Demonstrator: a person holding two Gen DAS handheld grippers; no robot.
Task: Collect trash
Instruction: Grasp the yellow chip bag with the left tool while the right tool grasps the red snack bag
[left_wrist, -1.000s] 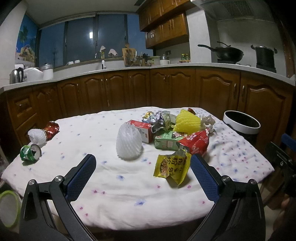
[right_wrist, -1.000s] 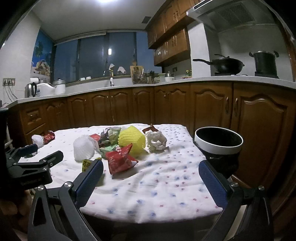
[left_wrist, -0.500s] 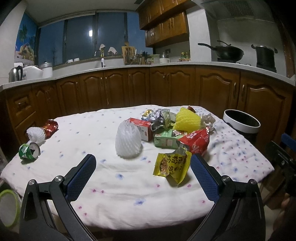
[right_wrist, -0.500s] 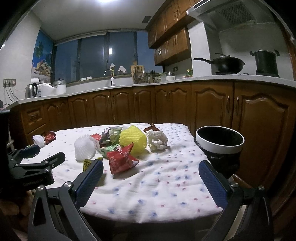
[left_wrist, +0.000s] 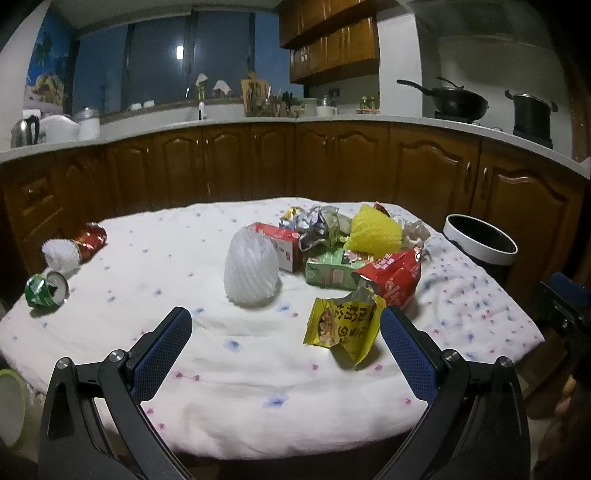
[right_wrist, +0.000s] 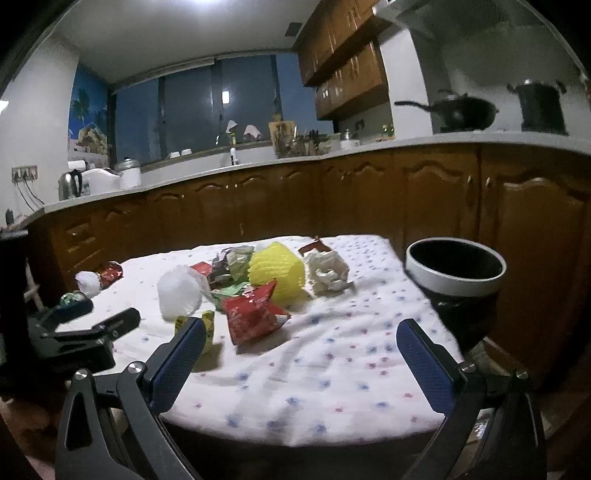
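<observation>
- Left hand-held gripper (left_wrist: 283, 334) is hovering at the near edge of the surface (left_wrist: 221, 369) with its jaws spread wide, nothing between them.
- Right hand-held gripper (right_wrist: 301, 345) is doing the same, jaws wide apart and carrying nothing, hanging over the near right part of the cloth.
- Most of the trash is sitting in a pile toward the far right: yellow bag (left_wrist: 343, 326) nearest the left gripper, just inside its right finger, red bag (left_wrist: 393, 275) right behind it, green carton (left_wrist: 328, 271), red carton (left_wrist: 282, 243), foil wrappers (left_wrist: 317, 227), yellow net (left_wrist: 375, 232) and paper wad (right_wrist: 327, 271).
- White net (left_wrist: 252, 269) is standing upright just left of the pile.
- Off on the far left edge, a green can (left_wrist: 46, 290), a small white net (left_wrist: 61, 254) and a red can (left_wrist: 90, 238) are lying close together.
- Bin (right_wrist: 456, 271) is standing just off the right edge of the surface, looking empty from the right wrist view.
</observation>
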